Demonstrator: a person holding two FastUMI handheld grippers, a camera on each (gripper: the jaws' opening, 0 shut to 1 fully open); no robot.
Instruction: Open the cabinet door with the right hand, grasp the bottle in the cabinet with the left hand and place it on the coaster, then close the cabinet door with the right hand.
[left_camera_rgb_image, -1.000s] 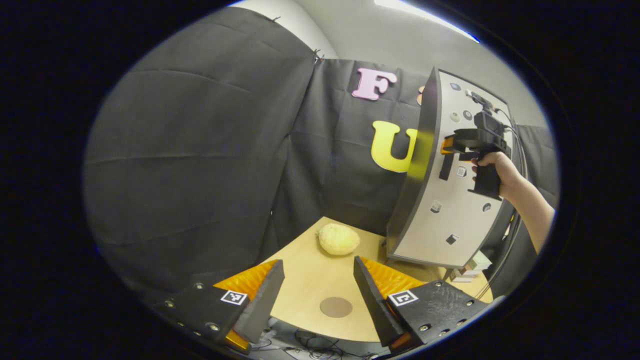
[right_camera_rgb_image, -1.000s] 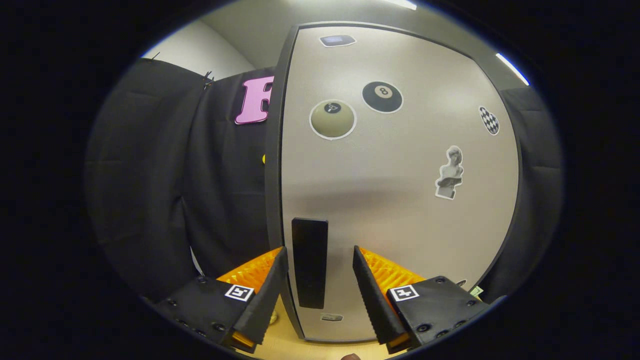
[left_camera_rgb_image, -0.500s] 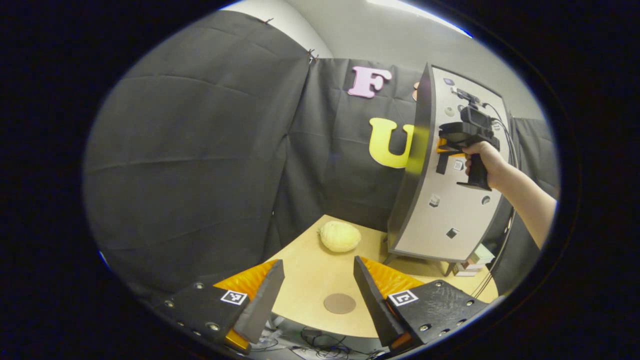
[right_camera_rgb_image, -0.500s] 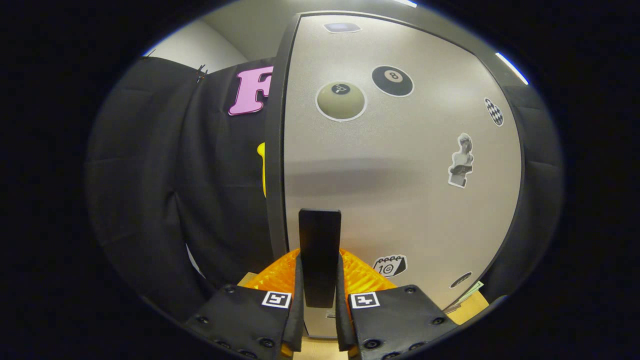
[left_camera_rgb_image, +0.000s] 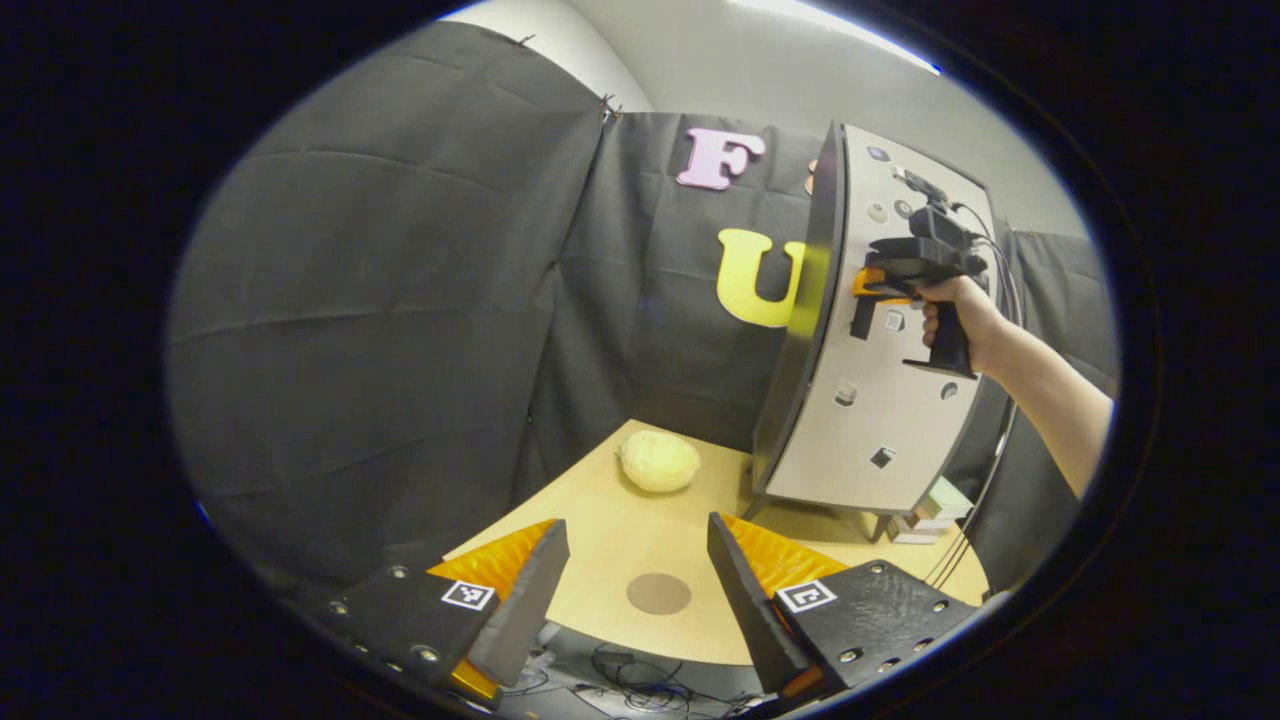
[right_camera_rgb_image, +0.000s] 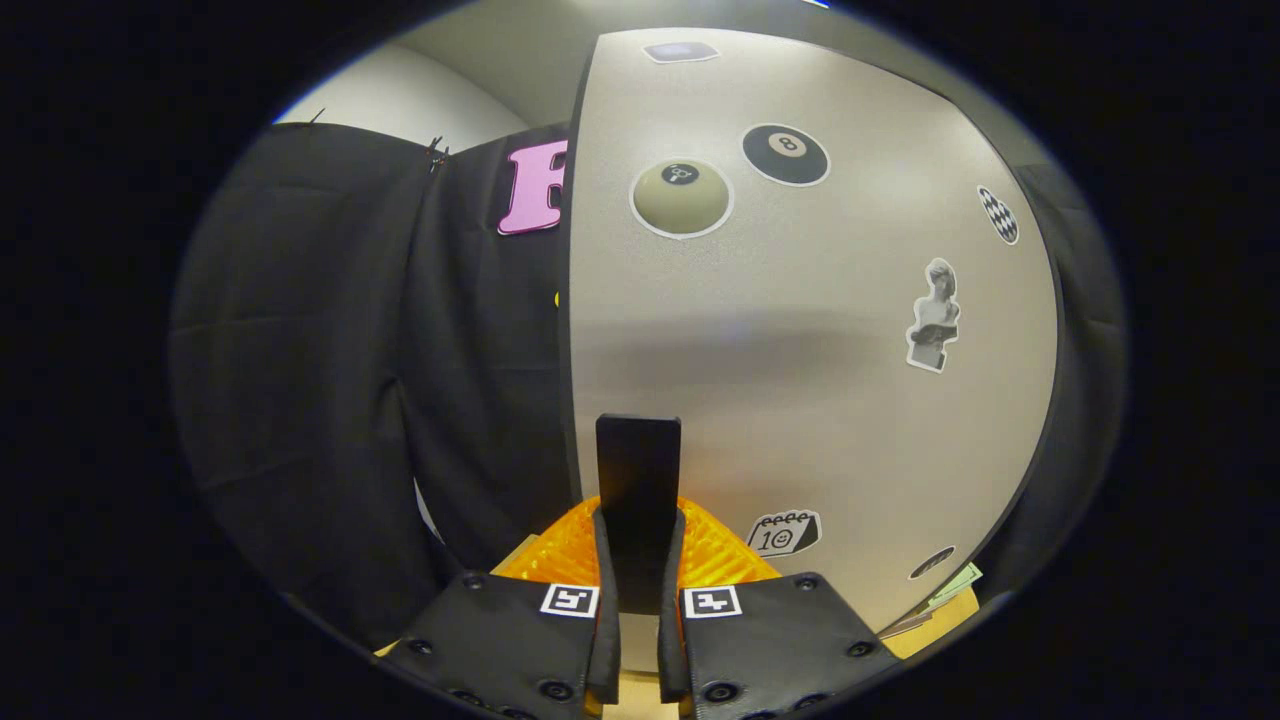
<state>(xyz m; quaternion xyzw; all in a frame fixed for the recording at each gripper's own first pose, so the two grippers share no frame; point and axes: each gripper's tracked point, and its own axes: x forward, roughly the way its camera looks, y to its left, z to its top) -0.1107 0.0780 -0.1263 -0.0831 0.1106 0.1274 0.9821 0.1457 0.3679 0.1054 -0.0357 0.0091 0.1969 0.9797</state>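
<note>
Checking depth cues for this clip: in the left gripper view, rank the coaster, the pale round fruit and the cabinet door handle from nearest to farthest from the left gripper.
1. Coaster, between the left gripper fingers.
2. Pale round fruit, mid-table.
3. Cabinet door handle, upper right, farthest.

The lower end of the handle (right_camera_rgb_image: 638, 500) is hidden between the right tongs (right_camera_rgb_image: 634, 640), so how far down it reaches cannot be told. The cabinet door (right_camera_rgb_image: 800, 400) covers the cabinet inside (a bottle there cannot be made out). In the left gripper view the stickers (left_camera_rgb_image: 884, 458) on the door are too small to tell. The left tongs (left_camera_rgb_image: 634, 600) cover the counter (left_camera_rgb_image: 600, 500) at its near edge.
</note>
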